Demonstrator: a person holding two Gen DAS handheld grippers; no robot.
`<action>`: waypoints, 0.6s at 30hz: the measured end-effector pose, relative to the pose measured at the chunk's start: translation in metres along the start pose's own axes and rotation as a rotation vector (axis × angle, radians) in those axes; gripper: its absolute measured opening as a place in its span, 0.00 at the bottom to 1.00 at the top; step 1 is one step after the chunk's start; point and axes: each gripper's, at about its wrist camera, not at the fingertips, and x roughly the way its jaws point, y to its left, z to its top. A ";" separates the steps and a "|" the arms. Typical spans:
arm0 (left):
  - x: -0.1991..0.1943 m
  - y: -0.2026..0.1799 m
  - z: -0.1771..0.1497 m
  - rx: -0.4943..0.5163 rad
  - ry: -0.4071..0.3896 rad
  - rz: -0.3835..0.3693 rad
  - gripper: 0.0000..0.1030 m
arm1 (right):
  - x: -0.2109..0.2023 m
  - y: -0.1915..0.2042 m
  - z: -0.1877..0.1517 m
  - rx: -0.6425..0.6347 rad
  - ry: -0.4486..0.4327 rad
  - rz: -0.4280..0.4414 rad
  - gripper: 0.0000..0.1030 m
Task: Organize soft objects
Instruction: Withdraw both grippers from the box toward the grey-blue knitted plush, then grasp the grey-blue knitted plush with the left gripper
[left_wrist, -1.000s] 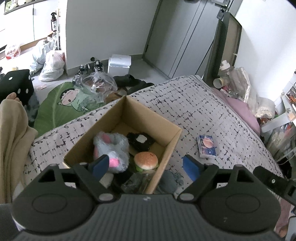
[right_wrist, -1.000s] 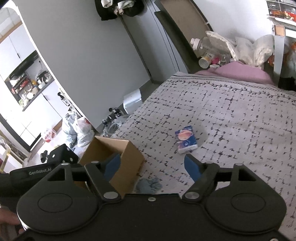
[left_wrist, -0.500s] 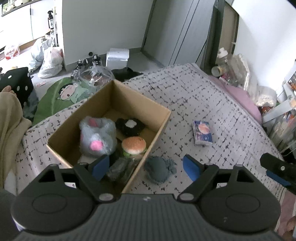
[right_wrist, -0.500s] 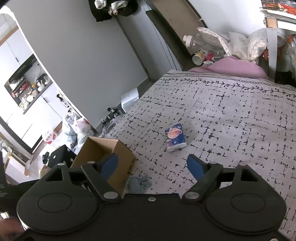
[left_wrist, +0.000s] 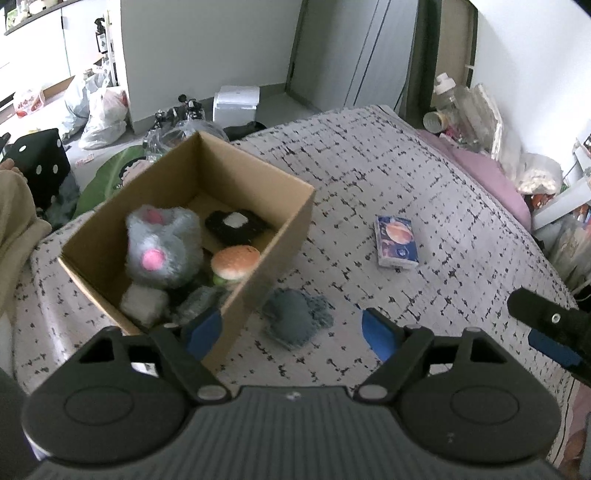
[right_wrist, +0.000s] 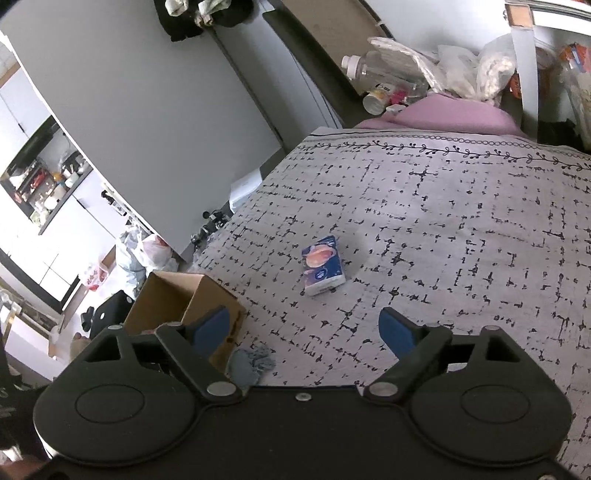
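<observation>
An open cardboard box (left_wrist: 288, 221) stands on the patterned bedspread (left_wrist: 424, 192). Inside it lie a grey plush with pink spots (left_wrist: 162, 247), a black and white plush (left_wrist: 236, 223), a burger toy (left_wrist: 235, 262) and a grey-white soft lump (left_wrist: 142, 304). A blue-grey cloth (left_wrist: 295, 321) lies on the bed just right of the box, in front of my open, empty left gripper (left_wrist: 291, 334). A blue tissue pack (left_wrist: 397, 242) lies farther right. My right gripper (right_wrist: 304, 328) is open and empty above the bed; the tissue pack (right_wrist: 323, 266), the cloth (right_wrist: 249, 363) and the box (right_wrist: 199, 302) show there.
A pink pillow (right_wrist: 443, 114) and bottles and bags (right_wrist: 406, 85) crowd the head of the bed. Bags, a white box (left_wrist: 236, 103) and a green mat (left_wrist: 107, 177) lie on the floor beyond the bed edge. The right gripper's finger shows at the left view's right edge (left_wrist: 546, 325).
My left gripper has pulled back and to the right, off the box, so the blue-grey cloth now lies between its fingers. My right gripper has shifted over the bed; the tissue pack sits nearer centre.
</observation>
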 end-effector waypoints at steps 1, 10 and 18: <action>0.002 -0.003 -0.001 0.001 0.001 0.002 0.80 | 0.000 -0.002 0.001 0.005 0.000 0.003 0.85; 0.018 -0.021 -0.012 -0.007 0.017 0.025 0.74 | 0.000 -0.018 0.006 0.005 0.004 0.009 0.85; 0.039 -0.030 -0.020 -0.025 0.041 0.053 0.55 | 0.006 -0.030 0.010 0.034 0.014 0.026 0.85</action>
